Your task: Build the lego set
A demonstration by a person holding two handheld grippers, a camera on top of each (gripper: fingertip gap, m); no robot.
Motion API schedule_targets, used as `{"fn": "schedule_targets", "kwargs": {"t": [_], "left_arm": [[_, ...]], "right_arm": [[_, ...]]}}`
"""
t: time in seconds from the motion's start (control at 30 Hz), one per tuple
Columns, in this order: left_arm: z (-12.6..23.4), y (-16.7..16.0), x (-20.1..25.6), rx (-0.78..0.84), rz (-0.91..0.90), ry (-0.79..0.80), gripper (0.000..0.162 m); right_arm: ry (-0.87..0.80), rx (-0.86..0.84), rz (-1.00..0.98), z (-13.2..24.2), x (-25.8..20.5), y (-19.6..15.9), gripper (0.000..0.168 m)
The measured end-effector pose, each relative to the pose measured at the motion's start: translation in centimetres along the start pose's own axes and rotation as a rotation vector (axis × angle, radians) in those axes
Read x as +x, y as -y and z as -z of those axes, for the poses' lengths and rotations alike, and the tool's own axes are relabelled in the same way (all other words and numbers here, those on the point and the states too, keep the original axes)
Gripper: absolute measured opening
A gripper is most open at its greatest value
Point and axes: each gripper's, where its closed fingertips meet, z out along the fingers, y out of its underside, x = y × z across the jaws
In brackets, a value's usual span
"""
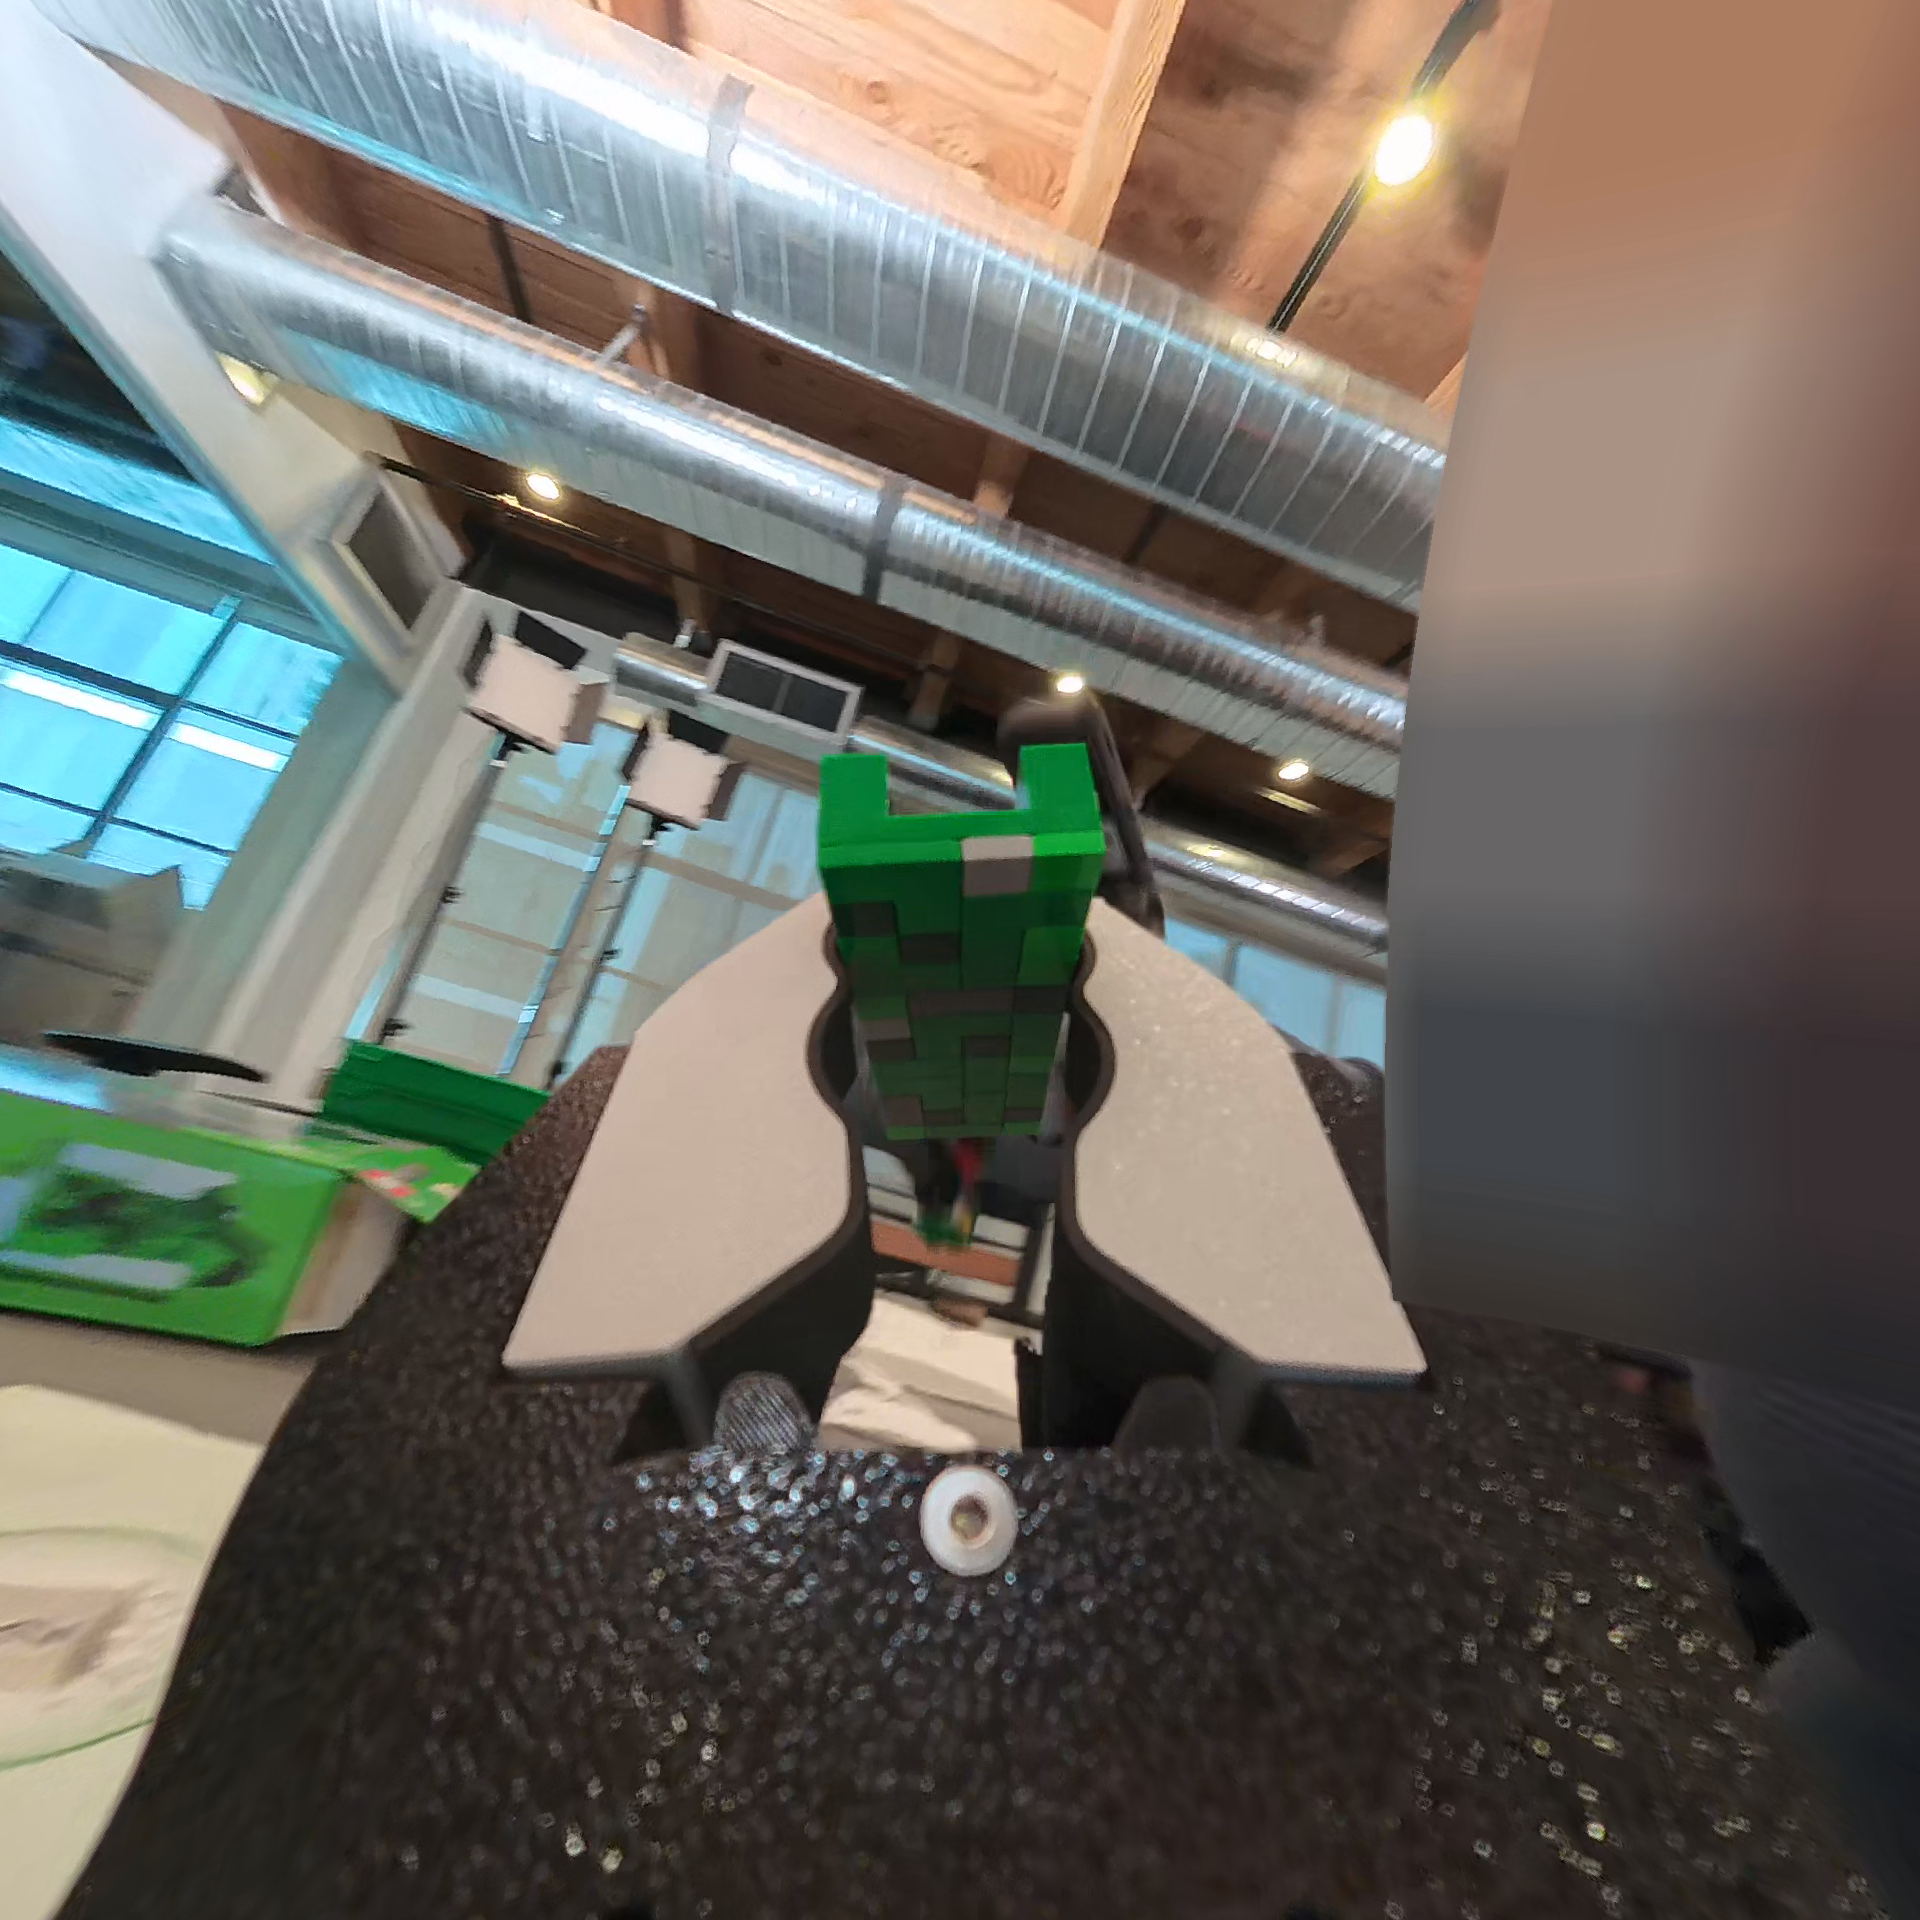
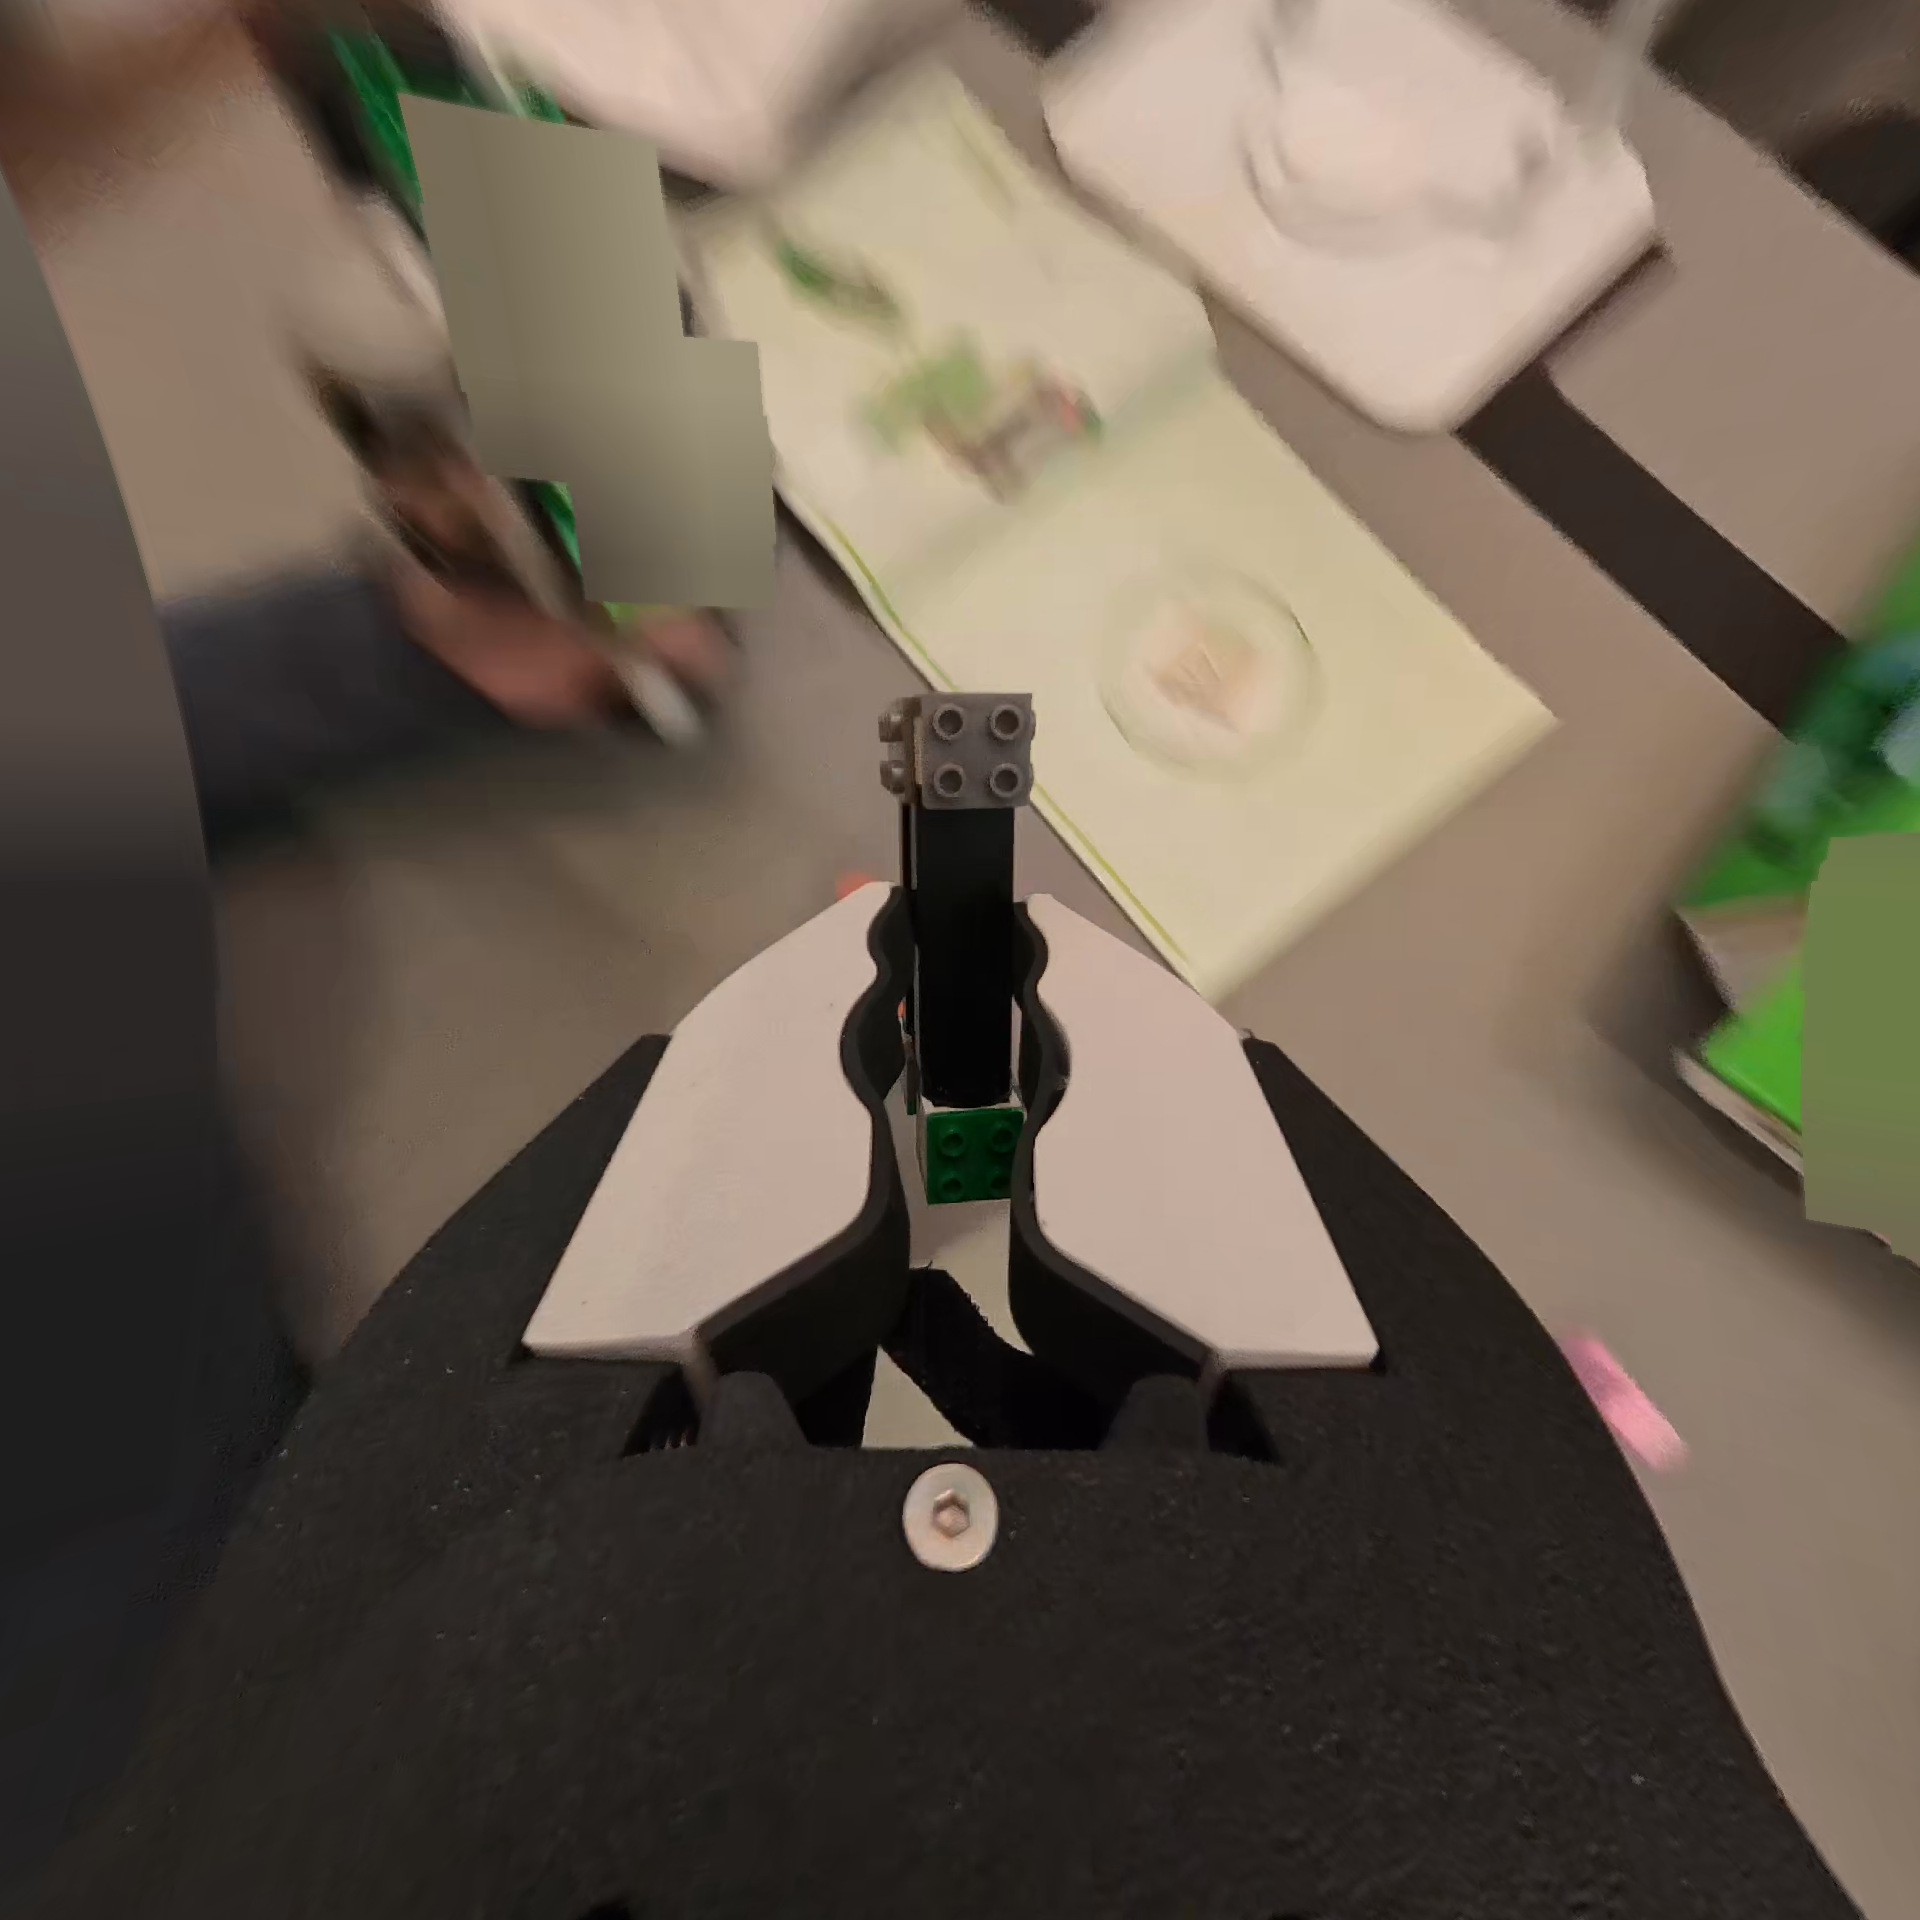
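My left gripper [image 1: 961, 951] is shut on a tall green lego block with dark grey and light grey patches [image 1: 961, 935]. It is tilted up toward the ceiling, and the block's notched top sticks out past the fingertips. My right gripper [image 2: 961, 920] is shut on a black lego column [image 2: 956, 935] with a grey studded brick [image 2: 971, 748] at its far end and a green studded plate [image 2: 971, 1153] at its near end. It hangs above the grey table [image 2: 520, 987].
An open instruction booklet [image 2: 1195, 644] lies on the table with a clear round dish [image 2: 1205, 675] on it. A white tray [image 2: 1351, 197] sits beyond it. A green lego box [image 1: 156, 1226] stands at left. A person's hand [image 2: 540, 644] is at left. The gap from one gripper's tips to the other's is roughly 12 cm.
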Motion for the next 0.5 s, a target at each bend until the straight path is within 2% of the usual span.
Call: {"fn": "schedule_targets", "kwargs": {"t": [0.1, 0.2, 0.5], "left_arm": [[0.5, 0.5, -0.5, -0.009, -0.034, 0.028, 0.037], [0.7, 0.8, -0.6, -0.005, -0.039, 0.038, 0.037], [0.4, 0.3, -0.5, -0.03, -0.044, 0.029, 0.037]], "right_arm": [[-0.086, -0.179, 0.08, -1.9, 1.3, -5.1, 0.017], [-0.078, -0.263, 0.089, -3.3, 1.3, -8.3, 0.017], [-0.083, -0.401, 0.115, -4.8, 2.2, -12.2, 0.017]]}}
